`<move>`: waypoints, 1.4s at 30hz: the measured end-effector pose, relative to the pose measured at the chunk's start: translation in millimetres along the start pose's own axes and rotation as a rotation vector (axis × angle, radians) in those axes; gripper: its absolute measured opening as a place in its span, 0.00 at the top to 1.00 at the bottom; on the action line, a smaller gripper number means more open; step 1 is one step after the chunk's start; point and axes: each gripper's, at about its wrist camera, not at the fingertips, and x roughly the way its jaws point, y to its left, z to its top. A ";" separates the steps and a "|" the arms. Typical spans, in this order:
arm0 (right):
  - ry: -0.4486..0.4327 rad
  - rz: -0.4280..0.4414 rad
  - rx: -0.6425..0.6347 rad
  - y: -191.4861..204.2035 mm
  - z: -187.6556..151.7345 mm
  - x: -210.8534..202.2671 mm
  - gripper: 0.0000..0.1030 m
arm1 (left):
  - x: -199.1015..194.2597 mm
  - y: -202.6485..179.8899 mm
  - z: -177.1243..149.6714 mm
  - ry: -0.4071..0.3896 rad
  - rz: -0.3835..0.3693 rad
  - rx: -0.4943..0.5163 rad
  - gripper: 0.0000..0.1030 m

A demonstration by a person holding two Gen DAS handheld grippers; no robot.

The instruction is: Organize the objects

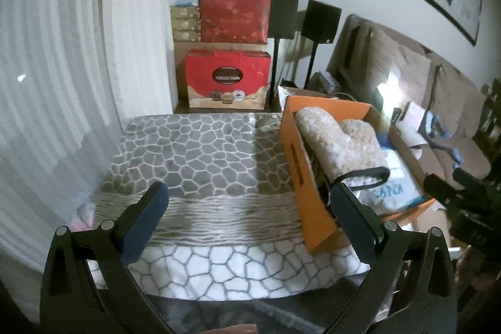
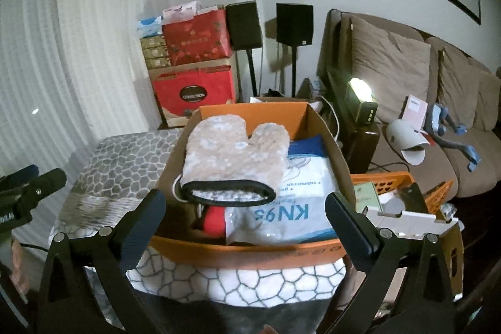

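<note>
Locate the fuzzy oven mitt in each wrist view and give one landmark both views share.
Left wrist view: the oven mitt lies right of centre, on top of the orange box, cuff toward the camera.
Right wrist view: the oven mitt lies at centre, atop the orange box, above the KN95 pack.
Shared landmark: the red gift box against the back wall.

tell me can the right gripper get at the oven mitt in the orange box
Probably yes: the oven mitt lies on top of the orange box, uncovered, straight ahead of the open right gripper, with nothing between.
</note>
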 end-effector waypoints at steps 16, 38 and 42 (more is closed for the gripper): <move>0.027 -0.026 0.004 17.4 -38.7 -4.0 0.00 | -4.2 13.6 -30.6 0.037 -0.032 -0.033 0.00; 0.032 -0.040 0.013 20.2 -48.2 -6.8 0.00 | 0.7 15.5 -40.1 0.067 -0.061 -0.043 0.00; 0.033 -0.042 0.014 19.7 -49.5 -6.6 0.00 | 1.2 15.2 -40.5 0.066 -0.061 -0.041 0.00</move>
